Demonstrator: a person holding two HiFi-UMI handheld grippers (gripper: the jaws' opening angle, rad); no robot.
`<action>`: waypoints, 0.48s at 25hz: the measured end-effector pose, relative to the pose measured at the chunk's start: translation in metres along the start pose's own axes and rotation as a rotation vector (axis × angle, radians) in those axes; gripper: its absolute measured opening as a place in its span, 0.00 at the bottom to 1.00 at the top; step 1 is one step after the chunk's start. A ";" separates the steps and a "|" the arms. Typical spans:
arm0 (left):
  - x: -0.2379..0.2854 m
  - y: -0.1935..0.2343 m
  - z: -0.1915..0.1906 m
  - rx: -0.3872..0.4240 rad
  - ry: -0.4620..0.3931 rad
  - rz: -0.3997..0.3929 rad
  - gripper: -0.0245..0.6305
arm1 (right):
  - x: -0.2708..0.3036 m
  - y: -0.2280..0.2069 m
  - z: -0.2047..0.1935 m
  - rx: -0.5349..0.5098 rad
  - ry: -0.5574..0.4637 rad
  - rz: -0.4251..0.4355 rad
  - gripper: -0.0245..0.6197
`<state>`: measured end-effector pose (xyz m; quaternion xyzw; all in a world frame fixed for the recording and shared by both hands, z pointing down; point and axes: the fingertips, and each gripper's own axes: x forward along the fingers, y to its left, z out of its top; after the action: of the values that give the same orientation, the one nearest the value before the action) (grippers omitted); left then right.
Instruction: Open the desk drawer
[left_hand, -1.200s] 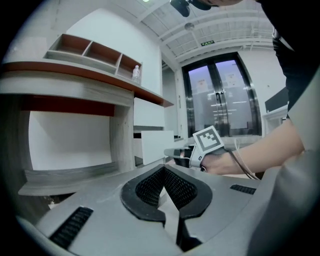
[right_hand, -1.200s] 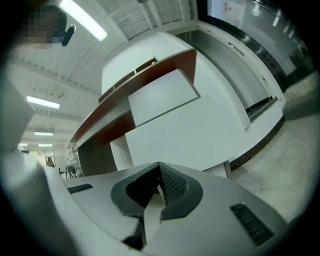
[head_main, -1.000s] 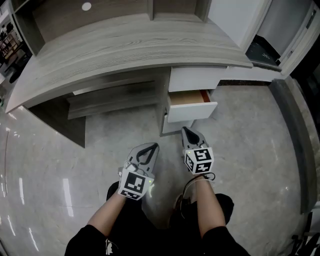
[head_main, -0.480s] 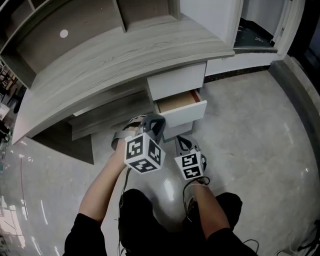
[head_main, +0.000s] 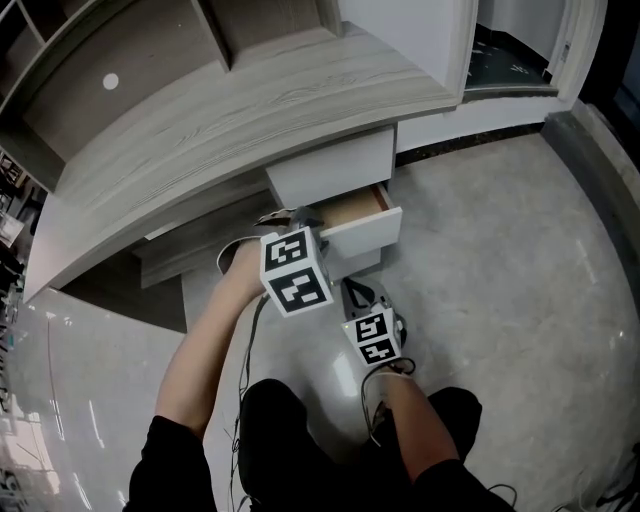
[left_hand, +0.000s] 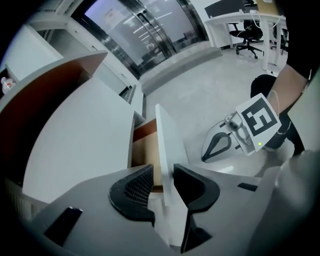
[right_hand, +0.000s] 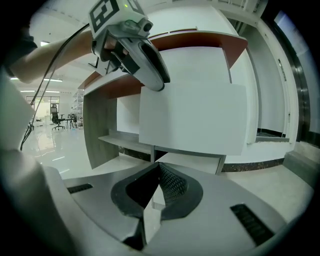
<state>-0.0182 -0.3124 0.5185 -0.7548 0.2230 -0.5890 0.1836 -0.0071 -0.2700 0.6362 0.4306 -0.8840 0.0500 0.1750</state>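
Left fingers astride half-hidden drawer front

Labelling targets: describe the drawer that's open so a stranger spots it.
Find the curved grey wood-grain desk; a white drawer stack sits under its right end. The drawer is the only one pulled out, showing its wooden inside.

Readable text: none in any view.
Left marker cube: black-and-white square code patterns on its faces, with no letters or digits.
Right marker cube: the same kind of block pattern, also facing the left gripper view; it spells nothing.
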 end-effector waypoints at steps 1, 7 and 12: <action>0.003 0.000 0.000 0.000 0.010 -0.020 0.24 | 0.000 -0.002 0.000 0.004 -0.002 0.002 0.05; 0.010 -0.005 0.002 0.010 0.064 -0.117 0.25 | 0.000 -0.008 -0.005 0.047 -0.009 0.010 0.05; 0.017 -0.011 0.003 0.070 0.099 -0.116 0.22 | 0.004 -0.006 -0.010 0.065 -0.003 0.021 0.05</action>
<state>-0.0101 -0.3123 0.5377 -0.7294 0.1668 -0.6428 0.1642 -0.0021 -0.2739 0.6466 0.4270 -0.8865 0.0800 0.1590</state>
